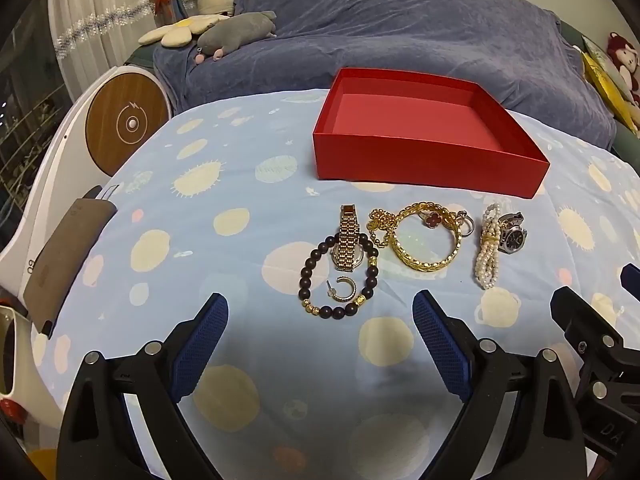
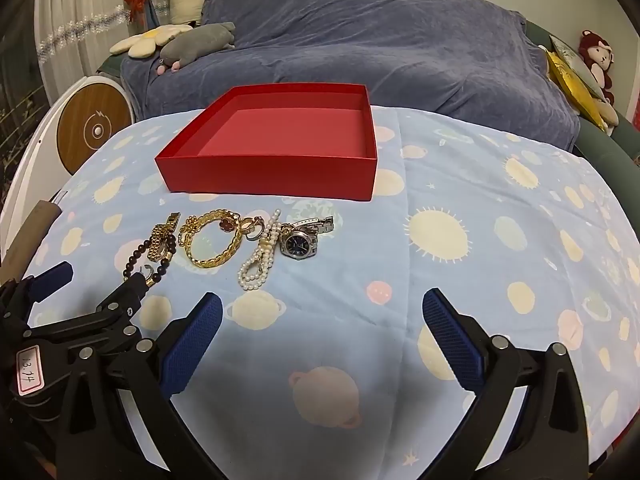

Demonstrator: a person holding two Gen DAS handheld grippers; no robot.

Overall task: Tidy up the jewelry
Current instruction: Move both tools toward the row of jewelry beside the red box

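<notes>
While both tools hang short of the jewelry, nothing is yet held: the left gripper (image 1: pixel 320 344) shows its blue fingers (image 1: pixel 200 344) spread wide over bare cloth at the bottom of its view, and the right gripper (image 2: pixel 322 340) stands equally wide and empty. The pieces lie in a tight row on the counter (image 1: pixel 200 240), just in front of the red box (image 1: pixel 424 160), which sits open and empty in the upper centre of the left view. From left to right in that view: a dark bead bracelet (image 1: pixel 340 276) ringing a gold hoop earring (image 1: pixel 344 290) and overlapped by a gold watch (image 1: pixel 349 242); a gold bangle (image 1: pixel 426 240) tangled with a gold chain (image 1: pixel 380 226) and a red clover ring (image 1: pixel 432 220); a pearl bracelet (image 1: pixel 489 252); and a silver watch (image 2: pixel 300 240) at the right end. In my judgement the step in hand is the first pick. The outer pieces are the sound choice, as they lie apart from the tangle. The right tool is best placed for the silver watch or pearls. A pinch across a band, lifted straight, should avoid dragging neighbours. The overlapped pieces are better left until later.
</notes>
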